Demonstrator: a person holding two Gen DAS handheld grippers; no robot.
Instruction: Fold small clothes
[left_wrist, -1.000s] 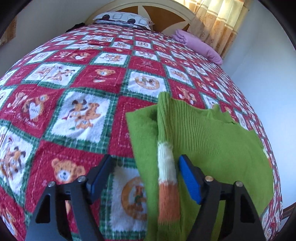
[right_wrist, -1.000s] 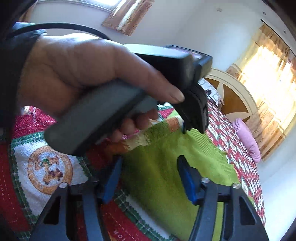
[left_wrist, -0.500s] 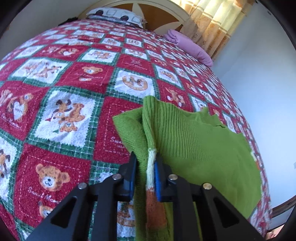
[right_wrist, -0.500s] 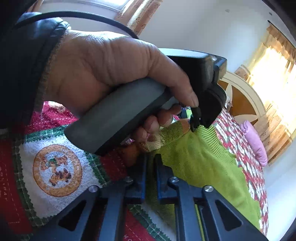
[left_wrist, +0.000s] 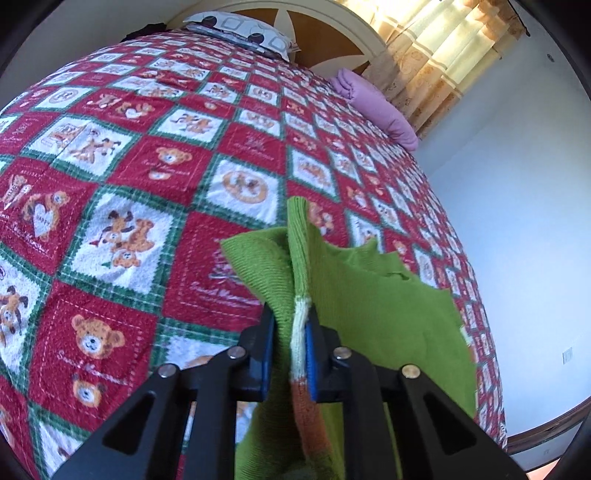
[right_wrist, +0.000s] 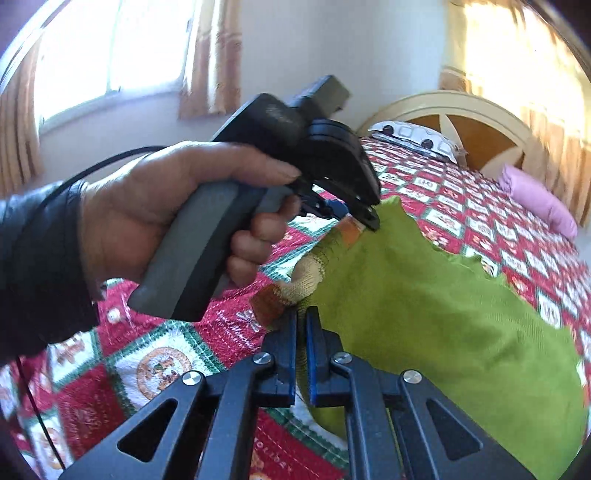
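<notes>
Green knit sweater — with a cream and orange striped cuff — lies partly lifted off the bed's teddy-bear quilt. Both grippers have just been closing on it: the left gripper is clenched on the striped sleeve, the right gripper pinches the sweater's near edge. A hand in a dark sleeve holds the left gripper's handle.

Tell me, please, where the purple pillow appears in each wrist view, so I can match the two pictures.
Left wrist view: the purple pillow lies upper right of centre, at the bed's far edge below the curtain.
Right wrist view: the purple pillow lies at the right edge, about mid-height.
Shared landmark: the round headboard, left of the pillow in both views.
</notes>
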